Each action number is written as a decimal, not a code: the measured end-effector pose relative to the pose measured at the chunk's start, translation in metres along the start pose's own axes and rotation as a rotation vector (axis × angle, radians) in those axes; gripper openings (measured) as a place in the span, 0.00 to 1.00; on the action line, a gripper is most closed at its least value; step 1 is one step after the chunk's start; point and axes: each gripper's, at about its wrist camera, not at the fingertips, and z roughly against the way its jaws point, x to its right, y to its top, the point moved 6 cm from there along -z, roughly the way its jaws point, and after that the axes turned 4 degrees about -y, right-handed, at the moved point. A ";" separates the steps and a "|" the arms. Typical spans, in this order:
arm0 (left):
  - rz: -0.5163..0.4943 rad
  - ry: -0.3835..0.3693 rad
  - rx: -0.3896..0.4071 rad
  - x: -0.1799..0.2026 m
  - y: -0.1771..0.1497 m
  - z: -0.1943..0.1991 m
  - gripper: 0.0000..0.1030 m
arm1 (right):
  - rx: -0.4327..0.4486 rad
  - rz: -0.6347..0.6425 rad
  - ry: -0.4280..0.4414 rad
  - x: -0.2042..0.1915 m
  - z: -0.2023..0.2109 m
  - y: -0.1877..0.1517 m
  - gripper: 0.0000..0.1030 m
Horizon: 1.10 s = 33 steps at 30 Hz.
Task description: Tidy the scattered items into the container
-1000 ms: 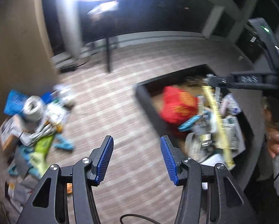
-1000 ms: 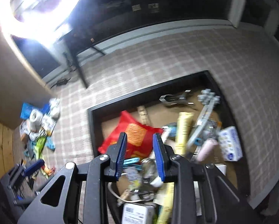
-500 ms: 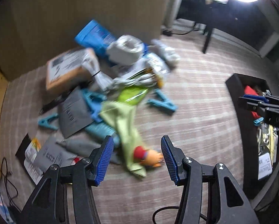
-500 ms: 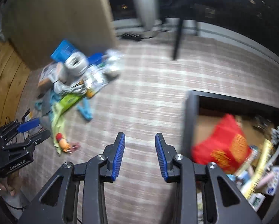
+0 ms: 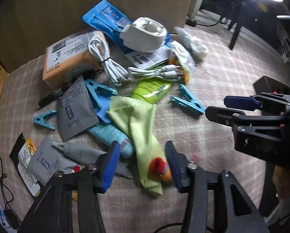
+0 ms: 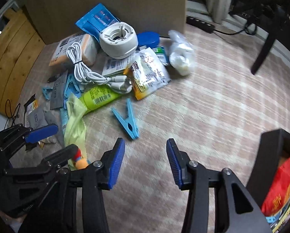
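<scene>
Both tools are built alike. The left gripper (image 5: 142,164) has black plastic arms with triangular cut-outs, a silver screw at each joint, and ribbed blue pads (image 5: 110,165) on the inner faces of its fingers. The right gripper (image 6: 145,162) shows the same black frame, silver screws and ribbed blue pads (image 6: 116,161). Faint raised lettering marks the left gripper's black body, too small to read.

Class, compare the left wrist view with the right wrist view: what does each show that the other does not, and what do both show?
Only the left wrist view shows a pen beside the orange box. Only the right wrist view shows the red bag in the black container. Both show the white cable, the yellow-green cloth and a blue clothes peg on the carpet.
</scene>
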 end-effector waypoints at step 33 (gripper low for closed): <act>0.045 -0.051 0.141 0.012 0.010 0.073 0.02 | 0.077 -0.094 -0.038 -0.008 0.050 -0.031 0.16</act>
